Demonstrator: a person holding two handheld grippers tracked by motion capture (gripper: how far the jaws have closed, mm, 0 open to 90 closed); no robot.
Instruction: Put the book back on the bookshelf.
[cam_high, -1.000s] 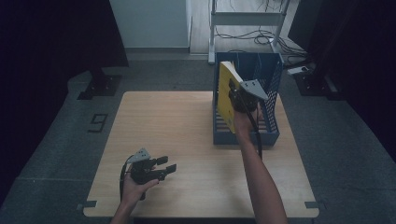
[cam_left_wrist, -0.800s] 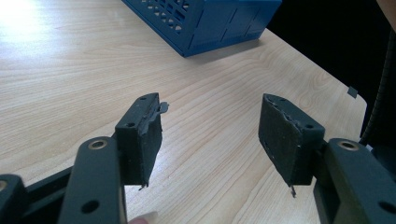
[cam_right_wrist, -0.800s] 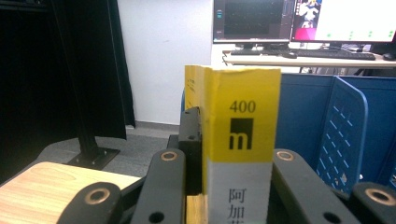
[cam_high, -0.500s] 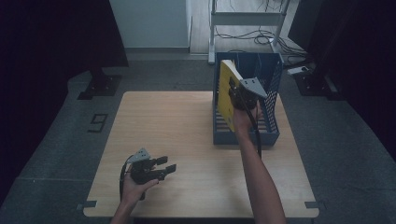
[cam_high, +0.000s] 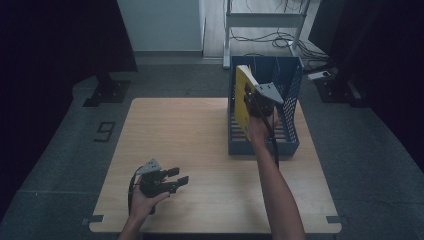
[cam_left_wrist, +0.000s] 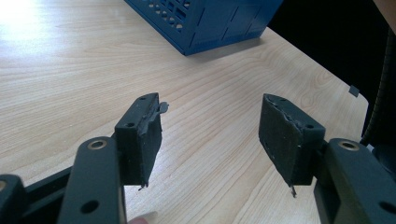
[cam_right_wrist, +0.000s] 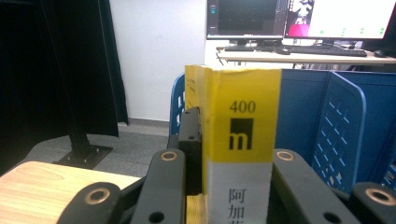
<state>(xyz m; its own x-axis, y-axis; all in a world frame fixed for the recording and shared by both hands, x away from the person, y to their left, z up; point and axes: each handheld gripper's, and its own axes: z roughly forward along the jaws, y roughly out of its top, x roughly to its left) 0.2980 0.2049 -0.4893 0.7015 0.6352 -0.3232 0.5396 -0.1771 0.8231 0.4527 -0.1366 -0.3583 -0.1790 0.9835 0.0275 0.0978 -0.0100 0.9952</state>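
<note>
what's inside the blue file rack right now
The blue file rack shows bare slatted floor and blue dividers. The yellow book, clamped in the right tongs, stands tilted at its left compartment. Whether its lower edge rests on the floor is hidden by the hand.

Yellow book (cam_right_wrist: 240, 135), spine marked 400, upright; over blue rack (cam_high: 290, 100).

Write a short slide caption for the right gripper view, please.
Right gripper shut on a yellow book, spine facing the camera, beside the blue rack.
</note>
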